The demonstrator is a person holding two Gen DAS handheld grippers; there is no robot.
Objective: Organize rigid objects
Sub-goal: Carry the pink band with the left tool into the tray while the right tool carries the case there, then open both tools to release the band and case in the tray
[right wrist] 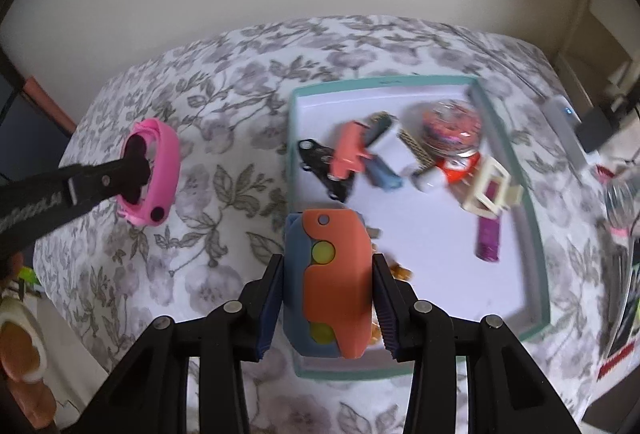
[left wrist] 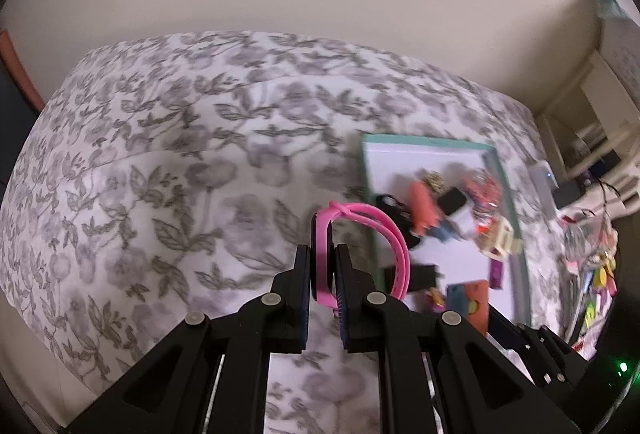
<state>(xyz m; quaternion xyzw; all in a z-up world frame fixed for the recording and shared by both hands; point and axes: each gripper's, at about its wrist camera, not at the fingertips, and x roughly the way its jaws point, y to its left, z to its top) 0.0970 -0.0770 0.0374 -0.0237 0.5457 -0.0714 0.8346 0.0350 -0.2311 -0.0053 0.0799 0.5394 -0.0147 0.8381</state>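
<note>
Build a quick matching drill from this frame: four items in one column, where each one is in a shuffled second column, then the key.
Items
1. pink rubber wristband with dark face
2. orange and blue plastic block with yellow dots
3. cream plastic hair claw clip
4. purple glittery tube

Places
A. lying in the teal-rimmed white tray, beside the purple tube
B. clamped in the right gripper
C. clamped in the left gripper, over the floral bedspread
D. lying in the tray near its right wall, nearer the camera than the clip

Pairs: 1-C, 2-B, 3-A, 4-D
</note>
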